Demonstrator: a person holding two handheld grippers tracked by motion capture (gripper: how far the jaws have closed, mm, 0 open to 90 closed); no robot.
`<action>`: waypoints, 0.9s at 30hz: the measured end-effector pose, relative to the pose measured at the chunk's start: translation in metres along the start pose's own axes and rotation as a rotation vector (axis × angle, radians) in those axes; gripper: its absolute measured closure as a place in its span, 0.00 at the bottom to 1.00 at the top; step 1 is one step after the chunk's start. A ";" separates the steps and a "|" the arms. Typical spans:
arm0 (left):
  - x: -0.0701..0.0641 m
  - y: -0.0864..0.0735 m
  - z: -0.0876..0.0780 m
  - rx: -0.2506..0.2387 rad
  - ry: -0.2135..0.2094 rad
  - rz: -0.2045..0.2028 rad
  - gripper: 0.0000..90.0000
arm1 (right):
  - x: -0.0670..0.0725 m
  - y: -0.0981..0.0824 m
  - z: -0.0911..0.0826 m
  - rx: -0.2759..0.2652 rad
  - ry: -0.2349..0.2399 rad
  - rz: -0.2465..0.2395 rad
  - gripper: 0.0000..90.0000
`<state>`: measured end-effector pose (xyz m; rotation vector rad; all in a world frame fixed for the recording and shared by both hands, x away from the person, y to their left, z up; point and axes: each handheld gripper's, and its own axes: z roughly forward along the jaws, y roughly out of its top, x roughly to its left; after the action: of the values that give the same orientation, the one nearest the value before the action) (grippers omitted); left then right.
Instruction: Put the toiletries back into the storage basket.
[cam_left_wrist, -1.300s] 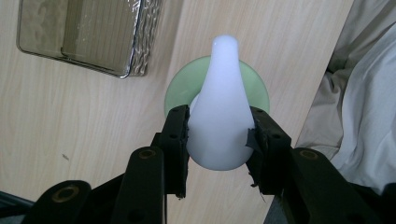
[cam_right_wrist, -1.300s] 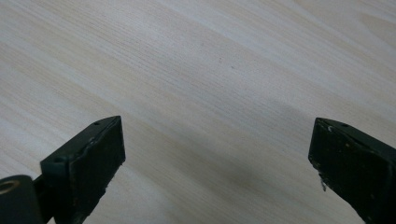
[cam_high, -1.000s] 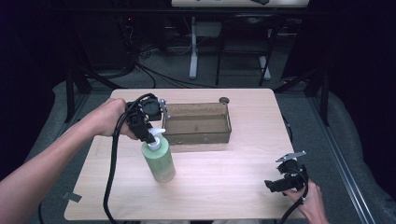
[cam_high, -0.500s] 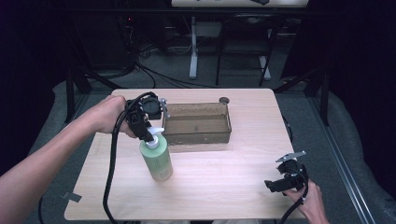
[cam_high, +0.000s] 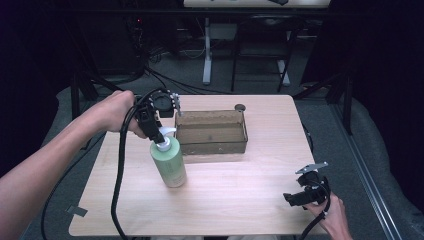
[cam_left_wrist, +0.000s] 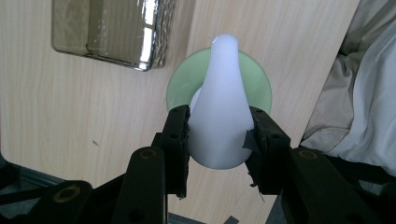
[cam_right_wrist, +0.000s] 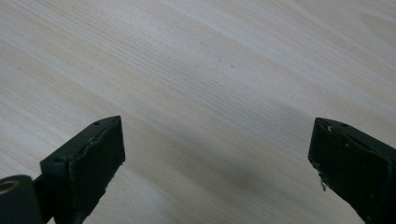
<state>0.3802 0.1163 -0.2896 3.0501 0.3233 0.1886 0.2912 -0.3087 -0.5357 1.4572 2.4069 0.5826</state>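
Observation:
A pale green pump bottle (cam_high: 170, 164) stands upright on the wooden table (cam_high: 240, 200), just left of a clear brownish tray (cam_high: 211, 132). My left gripper (cam_high: 159, 135) is shut on the bottle's white pump head (cam_left_wrist: 219, 121), with one jaw on each side of it. From above, the bottle's green shoulder (cam_left_wrist: 259, 84) rings the pump. My right gripper (cam_high: 300, 196) rests low at the table's front right corner, open. Its jaws stand wide apart over bare wood (cam_right_wrist: 210, 93) with nothing between them.
The tray (cam_left_wrist: 112, 32) looks empty. A small dark round object (cam_high: 240, 107) lies at the table's far edge behind the tray. Cables trail off the left side, and dark floor and furniture legs surround the table.
The bottle has shifted slightly toward the tray with my left gripper on its pump. The right gripper has stayed where it was.

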 end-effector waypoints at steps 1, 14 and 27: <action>0.001 0.001 -0.002 0.001 0.006 0.003 0.70 | 0.000 0.000 0.000 0.002 -0.001 -0.001 0.04; 0.009 0.010 -0.024 0.010 0.016 -0.017 0.70 | -0.001 0.000 0.000 0.000 0.002 -0.002 0.04; 0.021 0.016 -0.046 0.021 0.056 -0.039 0.70 | -0.001 -0.001 0.001 0.002 0.001 0.000 0.04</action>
<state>0.3983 0.1075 -0.2400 3.0604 0.3900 0.2700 0.2912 -0.3094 -0.5365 1.4575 2.4088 0.5818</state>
